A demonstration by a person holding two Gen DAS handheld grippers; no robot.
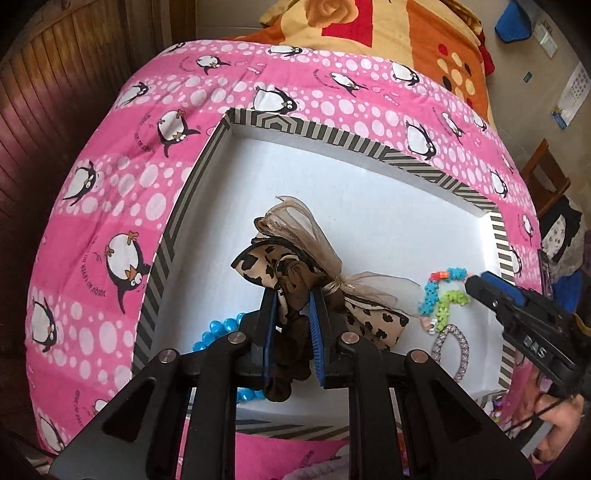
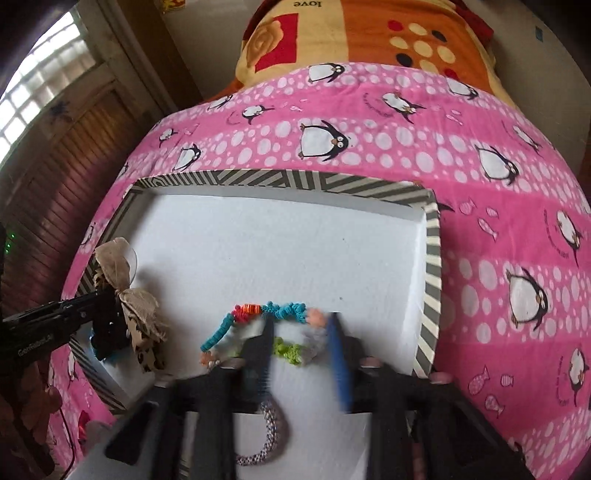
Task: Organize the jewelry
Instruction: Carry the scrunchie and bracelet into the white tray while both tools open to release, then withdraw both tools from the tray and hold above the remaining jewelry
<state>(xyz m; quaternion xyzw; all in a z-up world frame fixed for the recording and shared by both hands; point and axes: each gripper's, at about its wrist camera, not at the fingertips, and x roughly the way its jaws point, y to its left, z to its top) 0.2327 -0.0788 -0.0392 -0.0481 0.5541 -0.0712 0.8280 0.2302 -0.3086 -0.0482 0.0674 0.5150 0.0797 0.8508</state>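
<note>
Plainly, each camera catches things the other misses. From the left wrist view, the left gripper (image 1: 293,325) has its jaws nearly together and clamped on a brown scrunchie (image 1: 291,354), which carries a leopard-print bow (image 1: 266,267) and a sheer beige ribbon (image 1: 295,229) out past the fingertips. All of it hangs over the white floor of a shallow striped-rim box (image 1: 207,184) that sits on a pink penguin bedspread (image 1: 110,206). Only this view shows blue beads (image 1: 218,332) lying in the box just behind the left finger, partly hidden by the gripper body. It also shows the right gripper (image 1: 476,286) from the side, its tip just beside a multicoloured braided bracelet (image 1: 443,295), with a sparkly ring-shaped band (image 1: 452,350) nearer the camera.

The right wrist view is blurred around its own fingers, yet the right gripper (image 2: 301,332) stands with its jaws partly apart. The braided bracelet (image 2: 269,314) lies on the box floor (image 2: 277,251) across and between them, and the pads do not look pressed on it. The sparkly band (image 2: 266,439) lies nearer, partly under the gripper body. Off to the left, this view shows the left gripper (image 2: 107,325) from outside with the bow (image 2: 144,332) bunched at its tip, near the box's left wall. Beyond the bedspread (image 2: 480,184) lies an orange patterned blanket (image 2: 351,33).
</note>
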